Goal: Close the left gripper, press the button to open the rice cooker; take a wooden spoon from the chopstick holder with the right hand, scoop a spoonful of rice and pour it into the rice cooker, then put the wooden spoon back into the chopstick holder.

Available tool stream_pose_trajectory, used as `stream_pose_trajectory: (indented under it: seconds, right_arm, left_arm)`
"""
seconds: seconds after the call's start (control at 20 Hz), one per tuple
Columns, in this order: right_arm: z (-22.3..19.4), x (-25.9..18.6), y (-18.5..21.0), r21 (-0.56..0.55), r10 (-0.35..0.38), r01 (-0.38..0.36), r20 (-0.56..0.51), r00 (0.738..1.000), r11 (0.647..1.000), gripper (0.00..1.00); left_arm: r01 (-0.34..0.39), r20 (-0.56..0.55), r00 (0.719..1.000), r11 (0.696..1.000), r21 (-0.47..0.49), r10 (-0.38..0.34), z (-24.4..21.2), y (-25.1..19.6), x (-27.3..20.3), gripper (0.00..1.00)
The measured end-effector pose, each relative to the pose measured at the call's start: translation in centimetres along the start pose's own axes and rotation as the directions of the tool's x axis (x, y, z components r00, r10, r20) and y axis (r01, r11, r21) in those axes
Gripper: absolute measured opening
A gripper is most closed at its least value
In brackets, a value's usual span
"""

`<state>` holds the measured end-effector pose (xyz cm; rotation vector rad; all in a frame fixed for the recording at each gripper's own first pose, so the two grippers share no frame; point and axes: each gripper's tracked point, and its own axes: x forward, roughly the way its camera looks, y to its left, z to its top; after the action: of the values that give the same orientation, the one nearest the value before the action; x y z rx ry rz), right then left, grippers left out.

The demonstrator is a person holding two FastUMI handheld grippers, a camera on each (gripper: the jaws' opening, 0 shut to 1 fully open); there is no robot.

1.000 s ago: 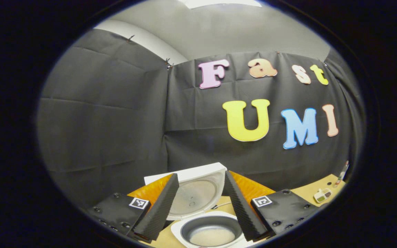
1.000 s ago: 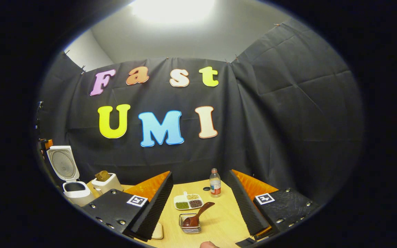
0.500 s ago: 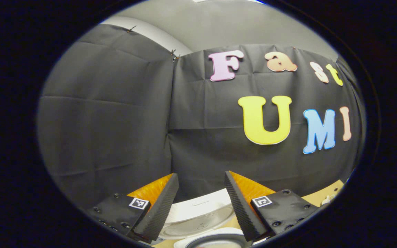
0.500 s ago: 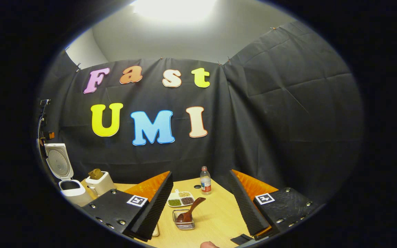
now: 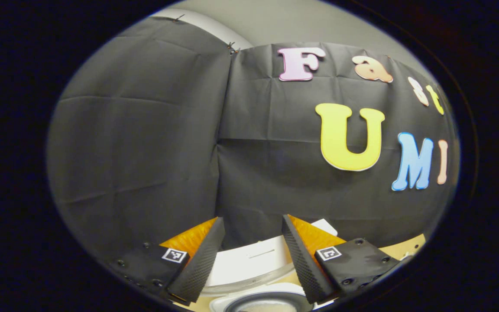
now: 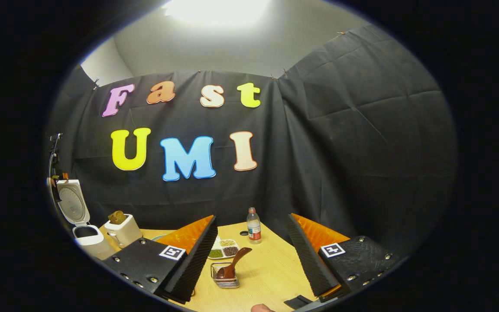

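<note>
The left gripper (image 5: 249, 255) stood wide apart over the open rice cooker (image 5: 249, 268), whose pot was cut off below. The right gripper (image 6: 251, 255), also wide and empty, framed the wooden spoon (image 6: 231, 265) leaning in the chopstick holder (image 6: 225, 279).

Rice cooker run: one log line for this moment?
rice cooker: lid open | wooden spoon: in chopstick holder | left tool: open, empty | right tool: open, empty

Wooden spoon (image 6: 231, 265) in chopstick holder (image 6: 225, 280), right gripper (image 6: 251, 260) open above
</note>
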<state>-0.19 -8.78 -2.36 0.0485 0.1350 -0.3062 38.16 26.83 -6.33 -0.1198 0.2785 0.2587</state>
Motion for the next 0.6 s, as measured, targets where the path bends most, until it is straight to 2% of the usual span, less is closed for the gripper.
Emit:
stream_pose_trajectory:
  seconds: [0.1,0.45,0.55,0.6]
  right_arm:
    - [0.1,0.5,0.0,0.001,0.018,-0.018,-0.001,1.0,1.0,0.98]
    - [0.7,2.5,0.1,-0.005,0.097,-0.097,-0.004,0.995,0.995,0.98]
    - [0.4,2.9,-0.1,-0.009,0.116,-0.116,-0.011,0.993,0.993,0.98]
    - [0.4,3.0,-0.3,-0.013,0.124,-0.124,-0.012,0.992,0.992,0.98]
  left_arm:
    - [0.0,-0.001,1.0,1.0,-0.006,0.0,0.0,-0.6,-0.8,0.96]
    - [0.025,-0.004,1.0,1.0,-0.003,-0.025,-1.3,-3.0,-5.0,0.93]
    - [0.028,-0.013,1.0,1.0,-0.005,-0.028,-2.1,-3.9,-6.4,0.96]
    - [0.031,-0.015,0.999,1.0,-0.005,-0.031,-2.5,-4.4,-7.1,0.93]
